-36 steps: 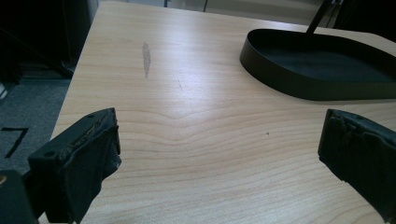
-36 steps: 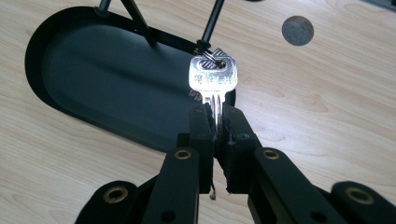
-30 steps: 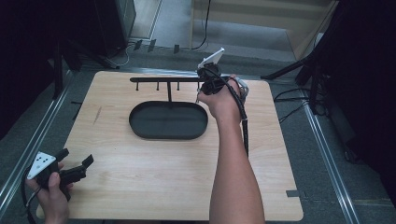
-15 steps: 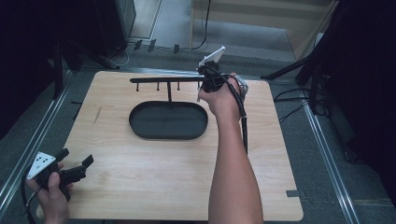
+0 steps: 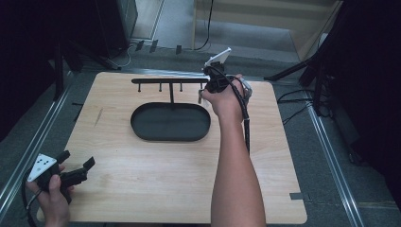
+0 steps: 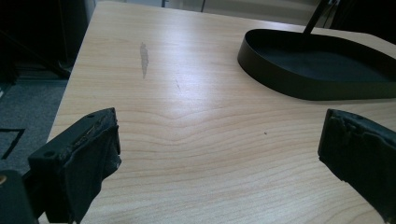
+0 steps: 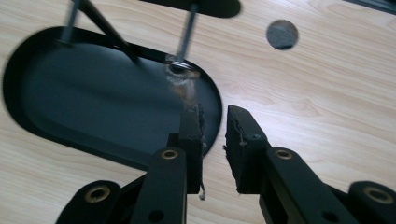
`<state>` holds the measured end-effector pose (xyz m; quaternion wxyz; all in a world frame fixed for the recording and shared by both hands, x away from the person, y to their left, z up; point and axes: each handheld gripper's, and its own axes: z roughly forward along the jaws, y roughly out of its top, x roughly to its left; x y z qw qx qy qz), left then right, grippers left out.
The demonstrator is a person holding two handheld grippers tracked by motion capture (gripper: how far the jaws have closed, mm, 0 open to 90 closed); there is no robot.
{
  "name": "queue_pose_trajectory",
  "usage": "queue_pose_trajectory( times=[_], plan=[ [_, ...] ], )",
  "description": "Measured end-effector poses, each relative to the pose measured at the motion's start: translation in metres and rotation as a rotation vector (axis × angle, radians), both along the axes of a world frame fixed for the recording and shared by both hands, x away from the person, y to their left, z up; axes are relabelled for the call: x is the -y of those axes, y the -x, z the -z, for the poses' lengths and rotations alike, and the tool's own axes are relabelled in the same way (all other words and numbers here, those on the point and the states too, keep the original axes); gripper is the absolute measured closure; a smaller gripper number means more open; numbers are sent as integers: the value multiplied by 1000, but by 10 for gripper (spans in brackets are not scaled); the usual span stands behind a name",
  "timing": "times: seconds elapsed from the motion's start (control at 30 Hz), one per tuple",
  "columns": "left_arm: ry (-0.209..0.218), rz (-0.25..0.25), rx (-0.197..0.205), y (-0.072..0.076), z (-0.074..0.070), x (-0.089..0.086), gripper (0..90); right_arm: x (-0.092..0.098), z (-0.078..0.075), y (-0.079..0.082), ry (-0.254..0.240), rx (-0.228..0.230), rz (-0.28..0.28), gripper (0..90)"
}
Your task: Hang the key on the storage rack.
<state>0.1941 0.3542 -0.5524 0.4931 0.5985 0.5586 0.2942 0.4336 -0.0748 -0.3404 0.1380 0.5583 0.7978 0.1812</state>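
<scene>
In the high view the right gripper (image 5: 206,92) sits at the right end of the jewellery stand's hook bar (image 5: 165,81), above the oval tray (image 5: 142,133), while the left gripper (image 5: 77,160) rests near the table's near-left corner. The left gripper view shows the left gripper (image 6: 219,135) spread wide over bare table (image 6: 187,70), holding nothing. In the right gripper view the right gripper (image 7: 215,122) has just been opening with nothing between the pads, and a small blurred trinket (image 7: 180,71) hangs from the hook (image 7: 187,28) just beyond them; I'd back straight out, without brushing it.
</scene>
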Motion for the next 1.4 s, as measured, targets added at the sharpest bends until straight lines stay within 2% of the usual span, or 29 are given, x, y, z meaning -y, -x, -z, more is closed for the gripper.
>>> queue_pose_trajectory(
  times=[0.2,0.33,0.53,0.57,0.67,0.8,0.87,0.9,0.97,1.03,1.13,1.2,1.3,1.37,1.4],
  plan=[
    [-3,1,-2,0,0,0,0,12,13,2,-3,-20,14,753],
    [-2,0,-1,0,0,0,0,24,30,5,-1,-41,29,738],
    [-9,2,-6,0,0,1,0,39,46,8,-10,-59,46,714],
    [-8,1,-6,0,0,1,0,46,53,9,-16,-66,52,691],
    [-9,2,-6,0,0,1,0,51,58,10,-23,-77,57,664],
    [-12,2,-6,0,0,1,0,65,74,15,-34,-112,68,604],
    [-11,2,-6,0,0,1,0,68,76,16,-35,-114,73,587],
    [-11,2,-6,0,0,1,0,74,80,18,-39,-112,81,521],
    [-11,2,-6,0,0,1,0,76,82,19,-36,-110,85,489],
    [-13,1,-7,0,0,1,0,81,86,21,-20,-115,95,389],
    [-14,2,-7,0,0,1,0,86,92,25,34,-115,118,208],
    [-13,1,-7,0,0,1,0,92,99,30,74,-104,153,22],
    [-14,1,-7,0,0,1,0,98,104,33,57,-103,165,0],
    [-16,1,-7,0,0,1,0,108,111,40,14,-80,177,0],
    [-16,1,-7,0,0,1,0,111,113,43,9,-67,167,0]
  ],
)
